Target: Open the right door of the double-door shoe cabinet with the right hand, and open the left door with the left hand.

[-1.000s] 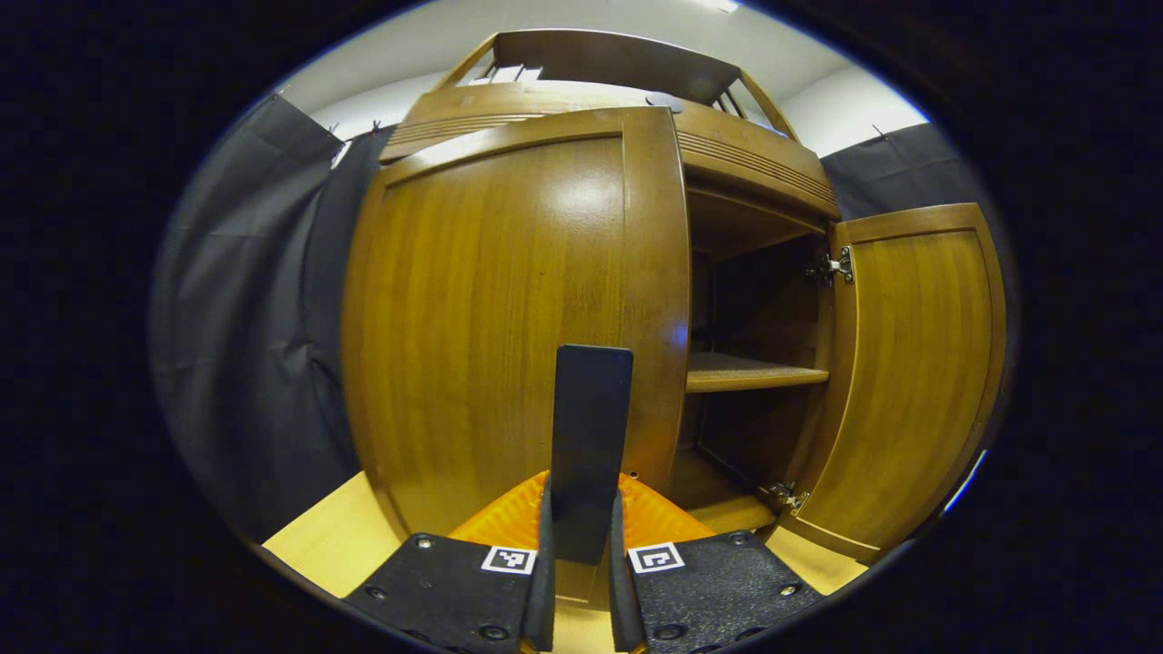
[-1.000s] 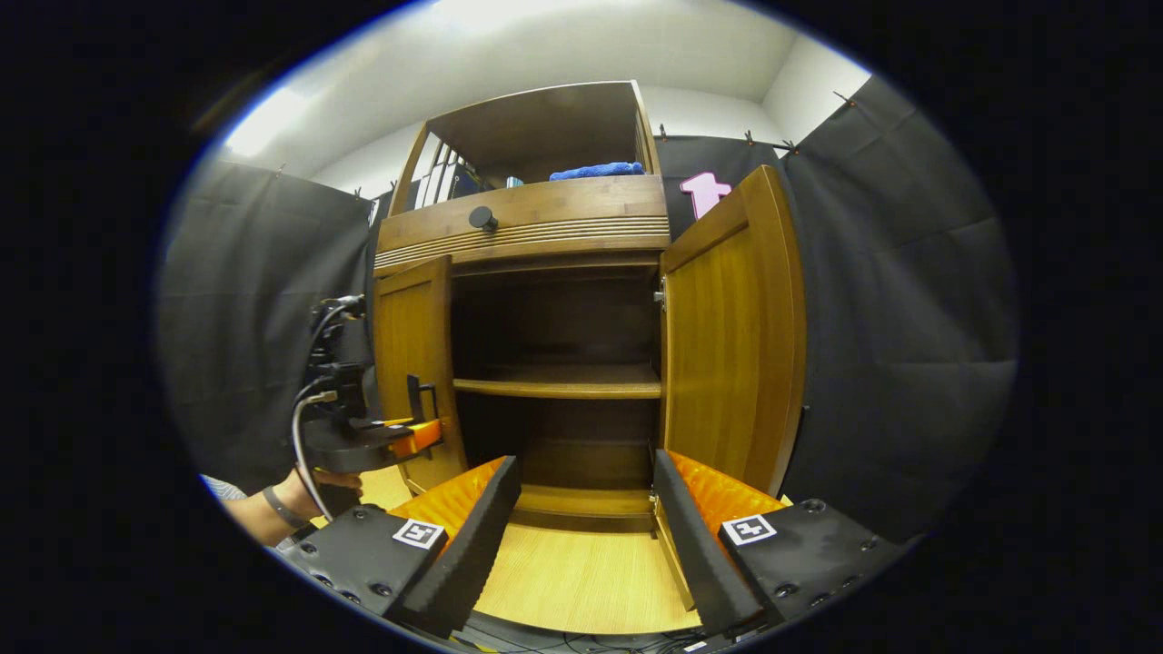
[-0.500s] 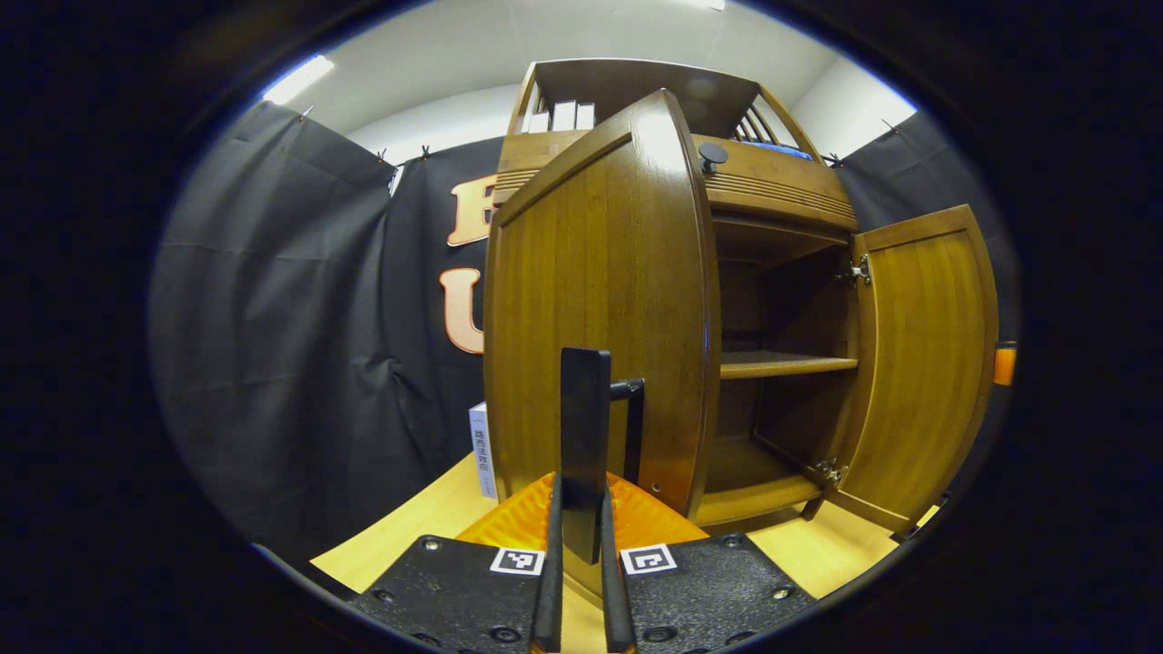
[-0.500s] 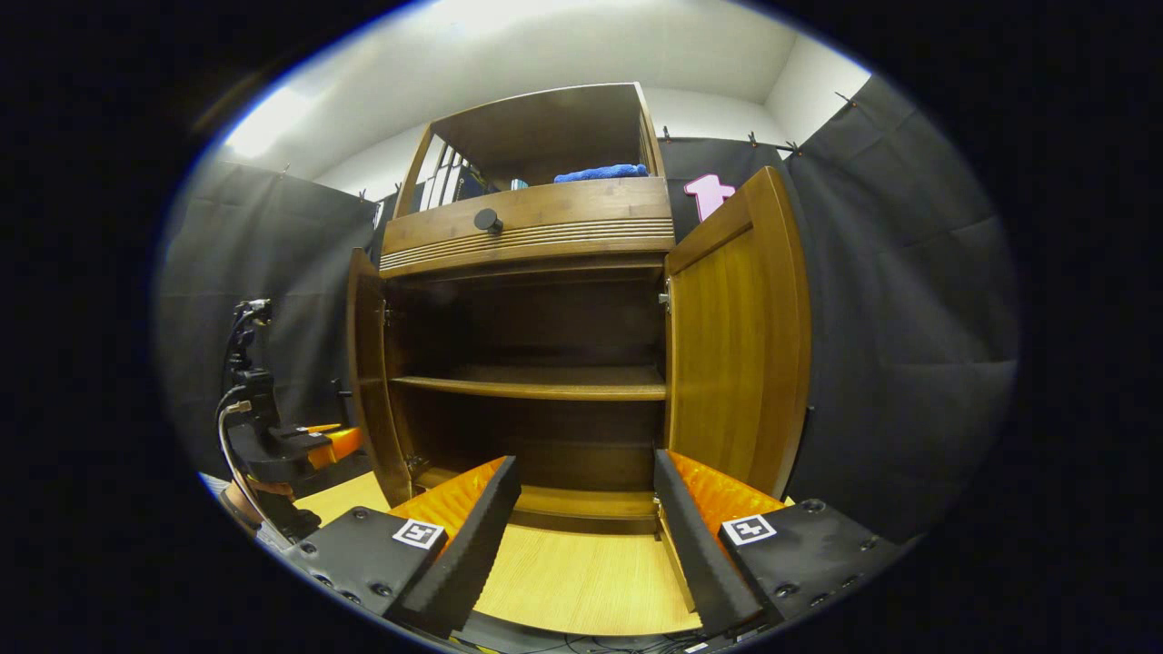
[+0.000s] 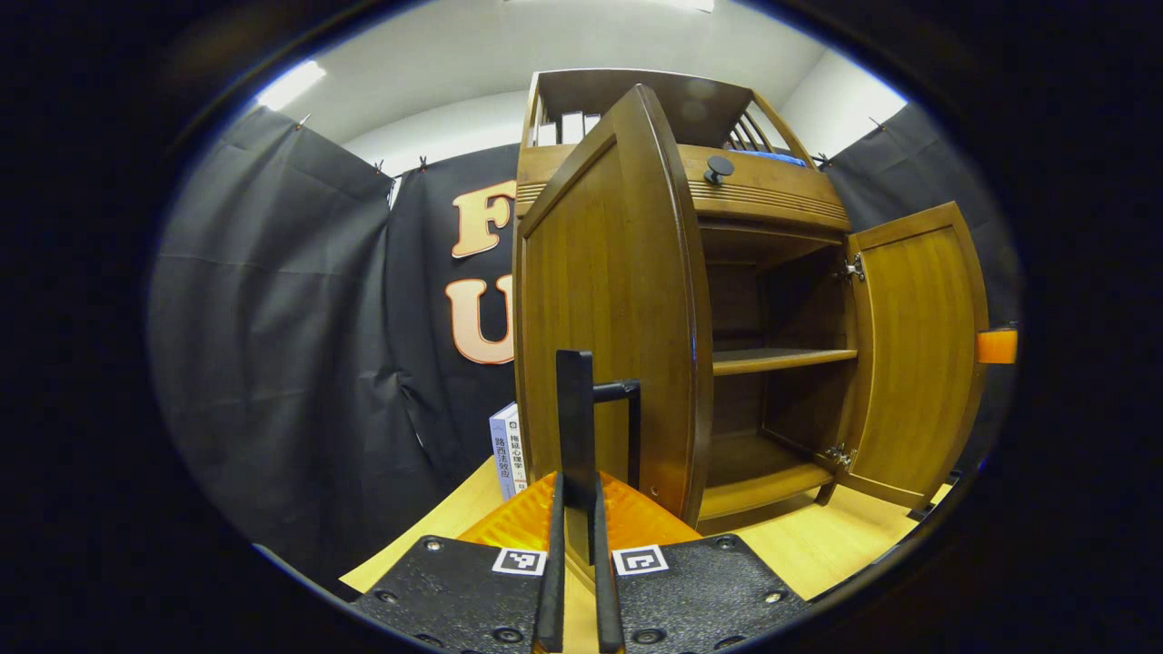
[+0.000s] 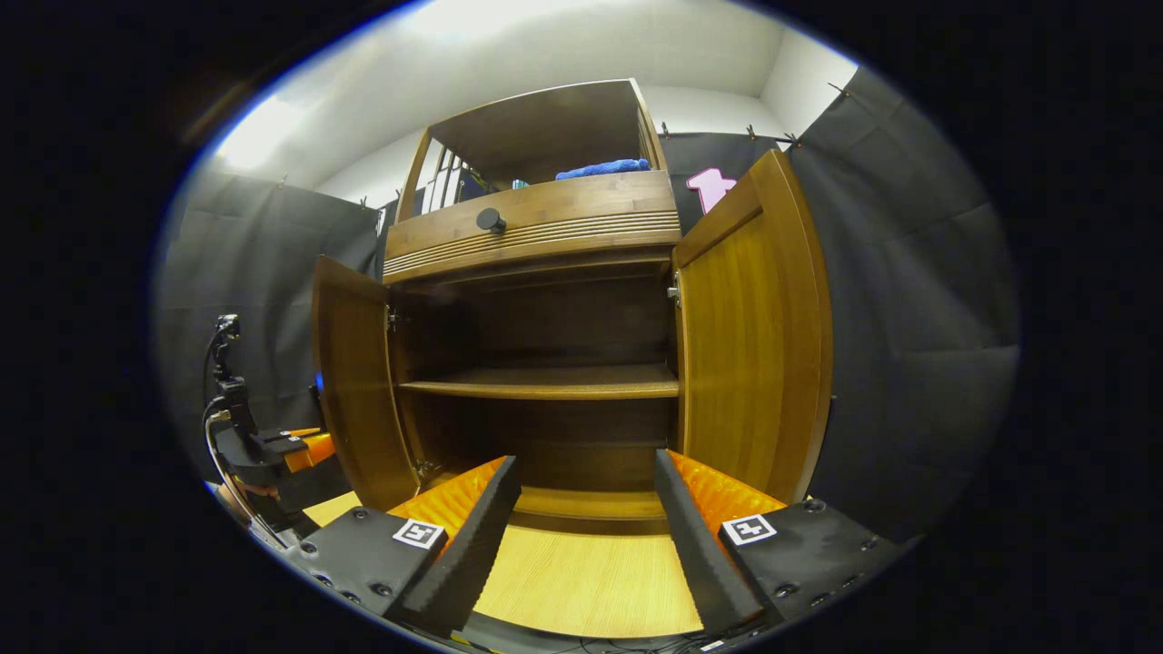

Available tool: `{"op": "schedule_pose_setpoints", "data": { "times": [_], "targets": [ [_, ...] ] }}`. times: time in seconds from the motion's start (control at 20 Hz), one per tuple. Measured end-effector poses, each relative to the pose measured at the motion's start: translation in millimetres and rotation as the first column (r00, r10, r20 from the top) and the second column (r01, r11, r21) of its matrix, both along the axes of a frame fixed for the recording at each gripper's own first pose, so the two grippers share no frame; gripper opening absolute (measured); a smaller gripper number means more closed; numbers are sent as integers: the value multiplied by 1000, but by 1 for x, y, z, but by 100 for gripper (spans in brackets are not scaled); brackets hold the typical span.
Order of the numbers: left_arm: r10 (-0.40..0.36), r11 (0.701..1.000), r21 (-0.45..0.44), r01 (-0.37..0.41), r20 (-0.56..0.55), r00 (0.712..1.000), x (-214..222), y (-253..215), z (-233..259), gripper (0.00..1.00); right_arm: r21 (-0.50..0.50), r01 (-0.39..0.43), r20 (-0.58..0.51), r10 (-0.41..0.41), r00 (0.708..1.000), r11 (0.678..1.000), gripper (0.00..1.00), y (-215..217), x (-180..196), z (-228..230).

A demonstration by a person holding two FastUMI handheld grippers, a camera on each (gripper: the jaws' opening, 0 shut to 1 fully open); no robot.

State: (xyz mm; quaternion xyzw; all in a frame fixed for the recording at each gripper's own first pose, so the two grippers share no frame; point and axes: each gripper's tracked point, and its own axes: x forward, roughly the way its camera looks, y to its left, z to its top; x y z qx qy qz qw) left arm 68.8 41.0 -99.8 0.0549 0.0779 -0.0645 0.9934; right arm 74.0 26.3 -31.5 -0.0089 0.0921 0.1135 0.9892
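The wooden shoe cabinet (image 6: 536, 227) stands with both doors swung out. In the left gripper view, the left door (image 5: 600, 309) is seen nearly edge-on, and my left gripper (image 5: 574, 495) is shut on its black bar handle (image 5: 574, 409). The right door (image 5: 918, 345) stands wide open beyond it. In the right gripper view, my right gripper (image 6: 586, 461) is open and holds nothing, in front of the cabinet's bare inner shelf (image 6: 545, 386). The left door (image 6: 359, 400) and right door (image 6: 754, 336) flank the opening. My left gripper (image 6: 273, 445) is at the far left, by the left door.
A drawer with a round black knob (image 6: 491, 219) sits above the doors, and a blue cloth (image 6: 604, 169) lies on the top shelf. Books (image 5: 509, 450) lean beside the cabinet's left side. Light wooden floor (image 6: 581, 581) lies in front. Black cloth walls surround the booth.
The left door has swung from nearly closed to wide open, with my left gripper on its handle. The right gripper and right door have hardly moved.
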Motion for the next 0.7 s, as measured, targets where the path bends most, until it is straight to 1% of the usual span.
{"op": "schedule_pose_setpoints", "data": {
  "times": [0.15, 0.2, 0.3, 0.35, 0.4, 0.5, 0.55, 0.65, 0.7],
  "targets": [
    [-3, 1000, -14, 3, 13, 1000, -1, 13, 4, 12, 3, 6, 4, -6, 1000, 1000, 96, -1, -2, 1],
    [-17, 1000, -19, 17, 18, 1000, -3, 17, 5, 12, 0, 6, 1, -6, 1000, 1000, 94, -1, -1, -1],
    [-53, 997, -46, 55, 36, 998, -8, 21, 11, 13, -8, 6, 1, -6, 1000, 1000, 98, -1, -1, -1],
    [-68, 996, -55, 70, 46, 997, -9, 24, 13, 12, -10, 6, 3, -6, 1000, 1000, 98, 0, -1, -1],
    [-73, 996, -52, 76, 51, 996, -9, 29, 14, 13, -11, 6, 4, -6, 1000, 1000, 96, 1, -1, -1],
    [-50, 999, -15, 51, 55, 997, -9, 43, 13, 11, -11, 4, 2, -4, 1000, 1000, 95, 2, 0, -3],
    [-27, 1000, -9, 27, 62, 998, -8, 51, 15, 11, -10, 2, 2, -2, 1000, 1000, 94, 3, 0, -3],
    [10, 1000, -16, -9, 68, 998, -3, 68, 17, 11, -7, -2, 4, 2, 1000, 1000, 96, 4, -1, -3],
    [24, 1000, -17, -23, 69, 997, -3, 76, 16, 15, -6, -5, 4, 5, 1000, 1000, 96, 5, -1, -3]
  ]
}}
